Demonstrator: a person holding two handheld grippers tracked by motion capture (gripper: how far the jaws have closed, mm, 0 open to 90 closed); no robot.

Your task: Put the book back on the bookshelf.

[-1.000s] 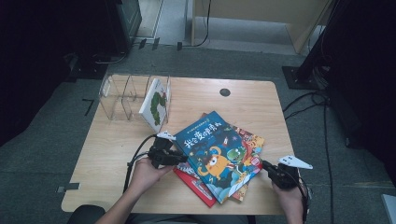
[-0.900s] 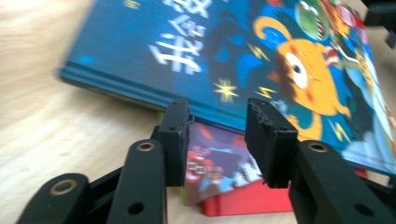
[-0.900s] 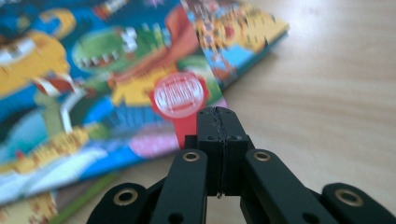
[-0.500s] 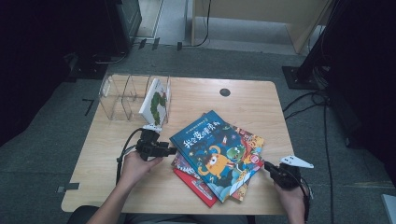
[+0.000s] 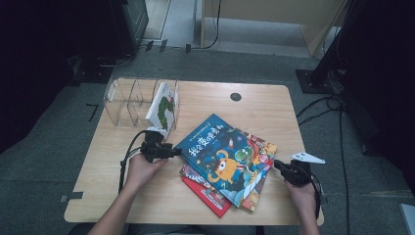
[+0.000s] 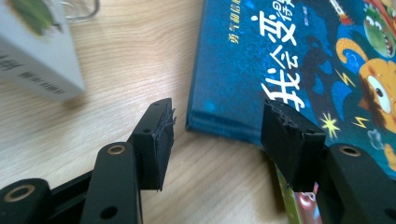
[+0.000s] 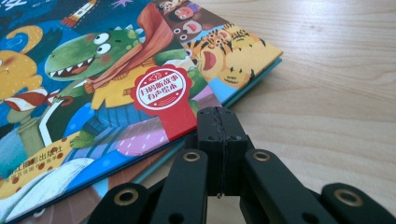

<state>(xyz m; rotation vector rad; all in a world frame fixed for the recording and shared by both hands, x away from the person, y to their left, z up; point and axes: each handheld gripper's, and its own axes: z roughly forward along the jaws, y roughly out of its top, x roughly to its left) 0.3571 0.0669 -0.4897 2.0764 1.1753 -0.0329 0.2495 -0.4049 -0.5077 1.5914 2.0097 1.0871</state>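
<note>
Left tool (image 6: 217, 135) (just opening, nothing gripped) points level at blue book (image 6: 280, 60); right tool (image 7: 219, 135) seems clamped empty.

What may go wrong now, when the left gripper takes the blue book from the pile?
The left gripper, jaws just opened, straddles one corner of the blue book; gripped there, the book may tilt or slip. It lies on a loose pile of books, which may be dragged along. The right gripper is shut beside the pile and steadies nothing.
</note>
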